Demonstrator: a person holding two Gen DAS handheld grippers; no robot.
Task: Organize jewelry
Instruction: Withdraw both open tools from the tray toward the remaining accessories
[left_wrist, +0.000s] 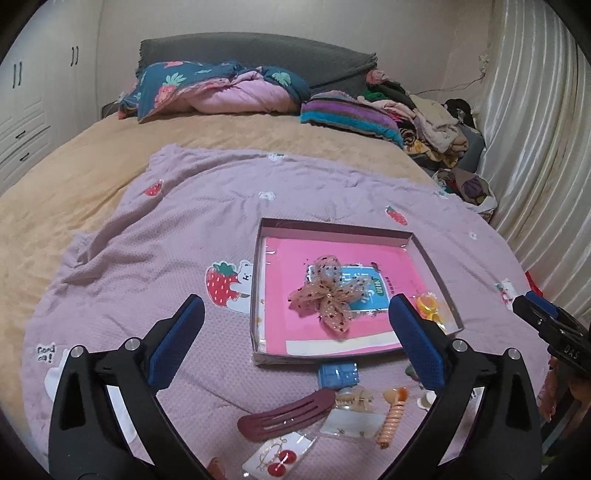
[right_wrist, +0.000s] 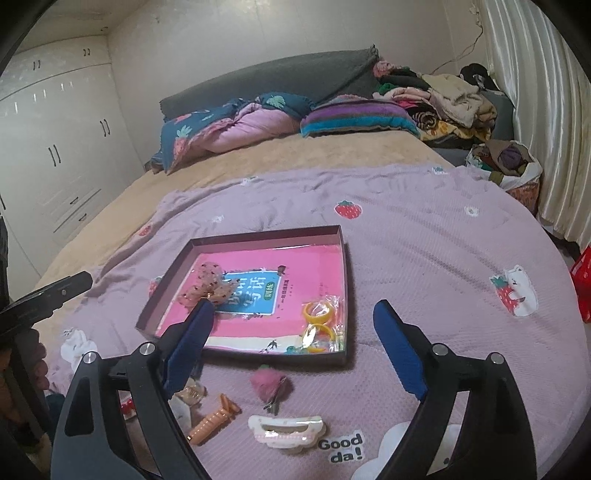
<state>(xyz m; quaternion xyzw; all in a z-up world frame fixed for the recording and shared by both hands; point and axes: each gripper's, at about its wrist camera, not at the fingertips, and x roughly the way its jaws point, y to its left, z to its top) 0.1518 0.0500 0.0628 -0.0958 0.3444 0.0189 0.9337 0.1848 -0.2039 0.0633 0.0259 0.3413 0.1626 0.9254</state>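
A shallow dark box (left_wrist: 258, 280) lined with a pink book lies on the lilac blanket. Inside it are a dotted gauze bow (left_wrist: 327, 291) and yellow rings (left_wrist: 428, 308). My left gripper (left_wrist: 297, 301) hangs open above the box's near edge, nothing between its blue pads. Nearer lie a maroon snap clip (left_wrist: 284, 415), cherry earrings on a card (left_wrist: 279, 458) and an orange spiral clip (left_wrist: 391, 417). In the right wrist view my right gripper (right_wrist: 294, 306) is open and empty over the box (right_wrist: 345, 266), near the rings (right_wrist: 317, 312). A pink pom clip (right_wrist: 267, 382) and a white claw clip (right_wrist: 286, 430) lie below it.
The blanket (left_wrist: 147, 240) covers a tan bed. Folded quilts (left_wrist: 221, 92) and a clothes pile (left_wrist: 424, 114) sit at the head. A curtain (left_wrist: 535, 147) hangs on the right and white wardrobes (right_wrist: 55, 147) stand on the left. A small blue box (left_wrist: 338, 374) lies by the tray.
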